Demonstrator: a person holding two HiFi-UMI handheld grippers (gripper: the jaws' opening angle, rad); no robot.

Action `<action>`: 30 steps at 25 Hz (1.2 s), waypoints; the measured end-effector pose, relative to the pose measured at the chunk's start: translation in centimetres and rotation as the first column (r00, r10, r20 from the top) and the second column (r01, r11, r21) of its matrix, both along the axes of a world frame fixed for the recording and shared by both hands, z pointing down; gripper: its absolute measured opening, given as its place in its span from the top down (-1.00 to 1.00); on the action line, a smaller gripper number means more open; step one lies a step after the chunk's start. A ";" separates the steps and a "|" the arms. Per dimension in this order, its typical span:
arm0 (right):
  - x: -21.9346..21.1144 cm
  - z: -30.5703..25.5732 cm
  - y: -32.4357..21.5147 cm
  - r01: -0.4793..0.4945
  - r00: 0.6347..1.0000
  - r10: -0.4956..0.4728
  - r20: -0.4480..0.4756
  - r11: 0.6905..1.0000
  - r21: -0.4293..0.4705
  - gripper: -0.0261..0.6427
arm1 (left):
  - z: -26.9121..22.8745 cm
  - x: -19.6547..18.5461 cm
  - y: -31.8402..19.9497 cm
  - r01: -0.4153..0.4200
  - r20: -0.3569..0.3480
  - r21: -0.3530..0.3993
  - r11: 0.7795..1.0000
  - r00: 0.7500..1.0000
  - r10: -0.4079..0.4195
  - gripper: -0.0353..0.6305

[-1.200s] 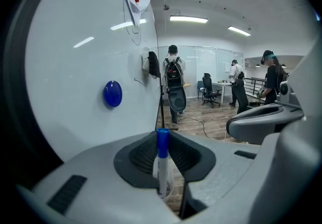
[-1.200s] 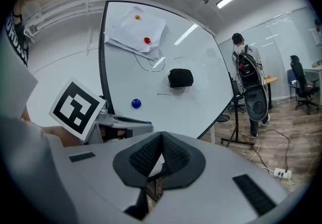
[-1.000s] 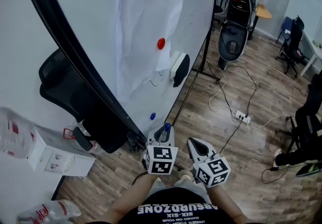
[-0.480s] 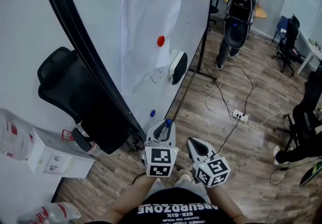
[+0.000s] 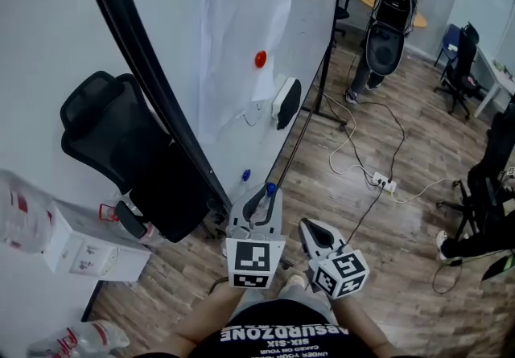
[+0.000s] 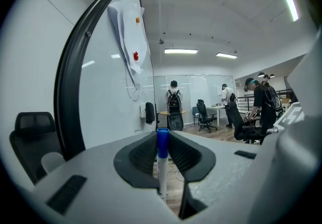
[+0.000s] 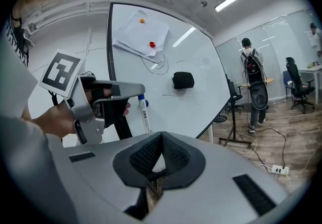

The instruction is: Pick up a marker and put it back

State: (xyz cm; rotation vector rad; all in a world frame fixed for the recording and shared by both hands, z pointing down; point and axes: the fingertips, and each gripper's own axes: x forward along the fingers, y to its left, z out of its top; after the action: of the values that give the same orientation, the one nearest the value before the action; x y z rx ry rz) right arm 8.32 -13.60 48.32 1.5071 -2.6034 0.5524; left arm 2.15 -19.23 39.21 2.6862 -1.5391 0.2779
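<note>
A black chair [image 5: 105, 119] stands at the far left, behind the tilted whiteboard [image 5: 173, 43], where paper [image 5: 233, 34] hangs by 2 magnets and a blue magnet [image 5: 246, 175] sits near the lower edge. Just right of that magnet, the left gripper [image 5: 262, 197] holds the marker [image 6: 162, 143] upright, its jaws pinched narrow on the white barrel with the blue cap poking above them. The marker is off the board and close to its lower edge. Beside it, the right gripper [image 5: 311, 228] is empty, its jaws drawn together at the tips.

The grip looks slim: 2 pads on a thin, smooth barrel, so a quick turn could let the marker swivel or slide down out of the jaws. If it drops, it likely hits the wood floor [image 5: 386, 268] and rolls toward the cables [image 5: 362, 155] on the right. With its jaws closed, the right gripper is poorly placed to catch it.

Brought in too steeply, the cap could strike the board, or the gripper could knock the eraser [image 5: 287, 103] or snag the paper. No view shows a tray or holder, so where the marker goes back cannot be told.
</note>
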 end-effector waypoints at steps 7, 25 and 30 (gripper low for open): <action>-0.7 -0.3 0.4 0.017 1.000 -0.017 0.000 1.000 0.007 0.93 | -2.0 -0.9 1.4 -0.017 -0.060 0.017 1.000 0.998 0.018 0.69; -2.3 -0.5 1.6 0.060 0.998 -0.060 0.003 0.998 0.012 0.93 | -2.0 -3.9 5.0 -0.098 -0.231 -0.015 0.995 0.969 0.092 0.69; -2.6 -0.4 2.0 0.068 0.998 -0.068 0.008 0.998 0.009 0.93 | -0.7 -4.4 5.4 -0.098 -0.234 -0.049 0.994 0.969 0.084 0.69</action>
State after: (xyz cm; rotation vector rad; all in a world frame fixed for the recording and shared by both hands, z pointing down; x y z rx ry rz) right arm 5.75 -11.59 47.88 1.4155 -2.6551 0.5429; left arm -2.20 -13.85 38.51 2.6352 -1.3240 0.0107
